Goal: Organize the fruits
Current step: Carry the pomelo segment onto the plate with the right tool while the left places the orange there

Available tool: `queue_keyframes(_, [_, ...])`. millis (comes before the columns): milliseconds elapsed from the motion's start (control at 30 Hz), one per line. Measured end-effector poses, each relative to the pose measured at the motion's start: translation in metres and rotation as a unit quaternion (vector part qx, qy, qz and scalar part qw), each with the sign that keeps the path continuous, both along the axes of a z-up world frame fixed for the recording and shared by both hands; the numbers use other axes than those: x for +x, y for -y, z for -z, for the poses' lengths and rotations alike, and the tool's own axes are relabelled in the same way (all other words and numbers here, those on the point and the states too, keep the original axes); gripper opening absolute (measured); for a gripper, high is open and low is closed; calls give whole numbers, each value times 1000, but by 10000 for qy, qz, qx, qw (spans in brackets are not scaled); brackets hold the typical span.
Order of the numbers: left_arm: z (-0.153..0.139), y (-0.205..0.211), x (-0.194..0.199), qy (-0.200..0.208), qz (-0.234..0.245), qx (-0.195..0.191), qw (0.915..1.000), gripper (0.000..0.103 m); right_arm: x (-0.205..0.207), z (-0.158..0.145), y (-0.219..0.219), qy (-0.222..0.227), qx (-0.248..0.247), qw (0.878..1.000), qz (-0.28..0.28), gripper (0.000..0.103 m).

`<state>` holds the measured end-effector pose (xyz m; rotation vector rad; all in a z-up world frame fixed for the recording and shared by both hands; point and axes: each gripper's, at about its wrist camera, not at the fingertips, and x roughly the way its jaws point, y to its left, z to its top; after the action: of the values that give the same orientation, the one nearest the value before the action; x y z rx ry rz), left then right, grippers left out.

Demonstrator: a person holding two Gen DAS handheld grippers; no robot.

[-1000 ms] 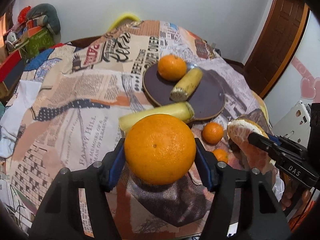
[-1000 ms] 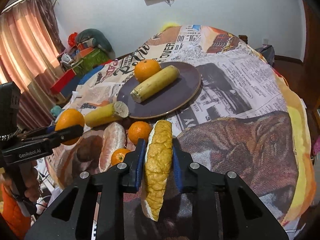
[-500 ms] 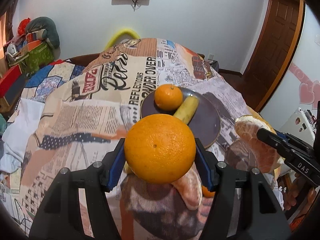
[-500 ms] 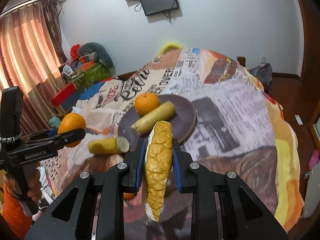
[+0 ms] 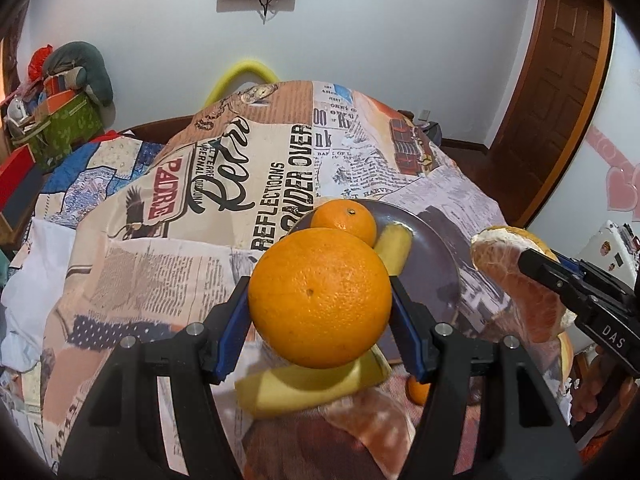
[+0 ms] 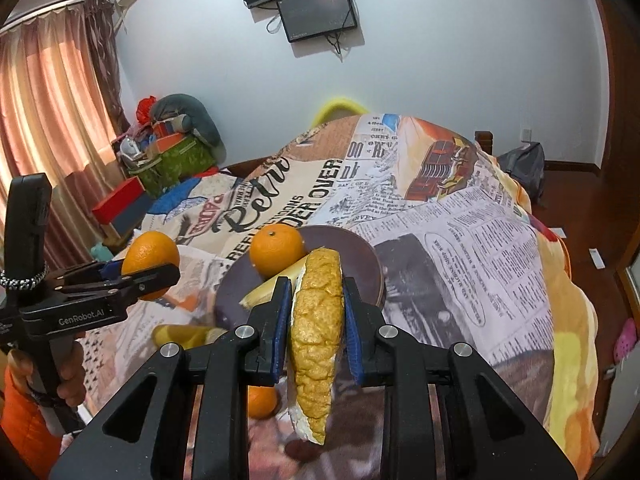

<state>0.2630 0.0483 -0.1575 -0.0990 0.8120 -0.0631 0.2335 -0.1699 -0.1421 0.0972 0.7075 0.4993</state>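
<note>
My left gripper point(image 5: 320, 300) is shut on a large orange point(image 5: 320, 298) and holds it up above the bed; it also shows in the right wrist view point(image 6: 150, 266). My right gripper point(image 6: 316, 320) is shut on a pomelo wedge point(image 6: 318, 332) with yellow rind, which also shows in the left wrist view point(image 5: 516, 276). A dark round plate point(image 5: 436, 264) lies beyond, holding a small orange point(image 5: 344, 220) and a banana piece point(image 5: 394, 248). Below lie another banana piece point(image 5: 304, 388), a peeled pomelo segment point(image 5: 372, 424) and a small orange point(image 5: 418, 392).
The fruit lies on a bed covered with a newspaper-print blanket point(image 5: 200, 208). Boxes and bags point(image 6: 168, 152) are piled at the far left by a curtain point(image 6: 48, 112). A wooden door point(image 5: 548, 100) stands at the right. Screens point(image 6: 316, 4) hang on the wall.
Both grippers have risen and tilted up with their fruit. The plate and loose fruit now sit lower and partly hidden behind the held orange and wedge.
</note>
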Motion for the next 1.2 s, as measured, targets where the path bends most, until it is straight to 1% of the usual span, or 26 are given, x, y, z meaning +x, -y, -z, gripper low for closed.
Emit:
queue_keyframes(200, [14,-1,24,-125,11,63,9999,64,21,10,-3,-79,-77,9999,2,22])
queue_keyframes(533, [32,-4,57,-333,47,101,9994,64,57,18,-6,-61,-210,9997,64,22])
queue_keyframes(667, [39,-6,69,-479,9,-24,9988,64,68,21,-11,-26,-307,9995,64,22])
queue_keyframes(867, [48,-2,76,-605,61,36,9981,64,78,32,-24,-83,-523,9986,-88,22])
queue_keyframes(1000, [59,1,81,-901,158,-47,9958,64,79,43,-30,-256,-636,9973,-270,23])
queue_keyframes(1100, [64,1,81,-1008,178,-104,9947,64,78,47,-31,-287,-702,9966,-314,24])
queue_keyframes(1200, [60,2,80,-925,190,-85,9955,64,79,45,-28,-382,-583,9969,-353,25])
